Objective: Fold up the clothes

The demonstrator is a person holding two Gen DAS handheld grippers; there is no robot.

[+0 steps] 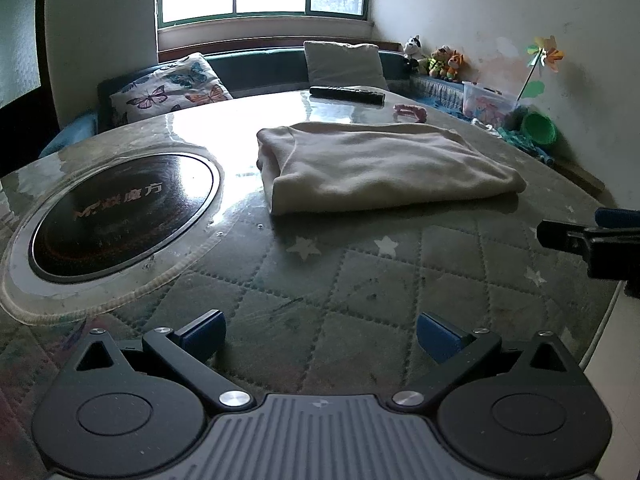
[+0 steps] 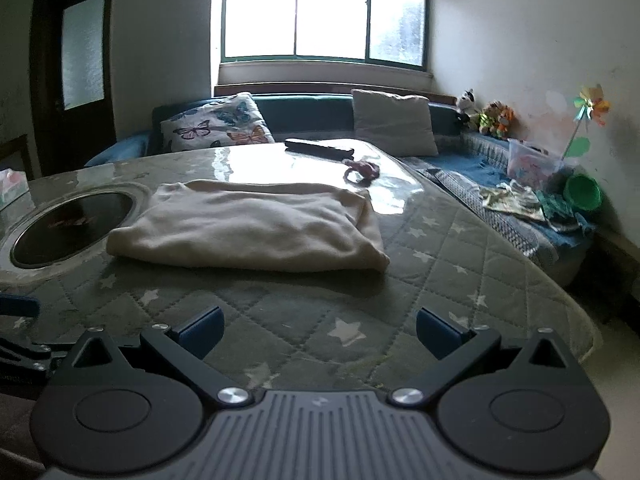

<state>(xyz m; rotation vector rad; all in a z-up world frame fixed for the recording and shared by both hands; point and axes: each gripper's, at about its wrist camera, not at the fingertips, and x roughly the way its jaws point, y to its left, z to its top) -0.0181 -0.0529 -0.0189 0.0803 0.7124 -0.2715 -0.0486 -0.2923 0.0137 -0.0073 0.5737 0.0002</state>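
The cream garment [image 1: 384, 164] lies folded at centre frame on the quilted desk [image 1: 360, 280], right of the round black cooktop [image 1: 120, 212]. The left tool [image 1: 320, 332] and right tool [image 2: 318, 330], at bottom centre of each view, stand spread wide and empty, well apart from the garment. A dark remote [image 1: 346, 94] and pink item [image 1: 410, 112] lie beyond it.

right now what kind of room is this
Most likely a home living or dining room: a round table with a built-in cooktop, a window-side sofa bench with a butterfly pillow, and stuffed toys in the corner. A folded cream garment lies on the table.
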